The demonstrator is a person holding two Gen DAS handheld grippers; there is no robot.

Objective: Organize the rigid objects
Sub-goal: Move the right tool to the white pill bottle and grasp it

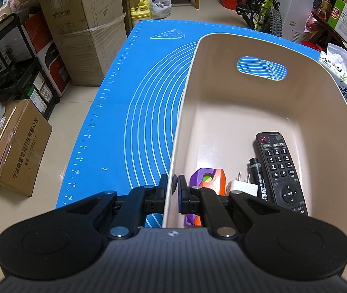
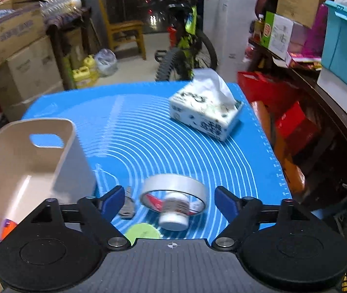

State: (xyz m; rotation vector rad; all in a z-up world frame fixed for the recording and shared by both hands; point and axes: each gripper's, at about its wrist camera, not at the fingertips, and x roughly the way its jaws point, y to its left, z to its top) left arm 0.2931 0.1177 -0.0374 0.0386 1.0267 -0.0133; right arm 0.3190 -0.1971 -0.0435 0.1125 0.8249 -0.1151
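Observation:
A beige plastic bin [image 1: 222,48] stands on the blue mat [image 1: 129,112]. My left gripper [image 1: 172,188] is shut on the bin's left wall. Inside lie a black remote [image 1: 279,168], a black permanent marker [image 1: 258,178], a white charger plug [image 1: 242,188] and a purple-and-orange toy [image 1: 208,178]. My right gripper [image 2: 169,201] is open above a roll of white tape [image 2: 173,185], a small white bottle [image 2: 174,212], a grey key-like item [image 2: 127,207] and a green lid [image 2: 143,230]. The bin [image 2: 51,131] stands to its left.
A tissue box [image 2: 205,112] sits at the mat's far right. Cardboard boxes [image 1: 75,24] and a black rack [image 1: 10,61] stand left of the table. A bicycle [image 1: 263,2] is behind it. A dark shelf with boxes [image 2: 307,73] is close on the right.

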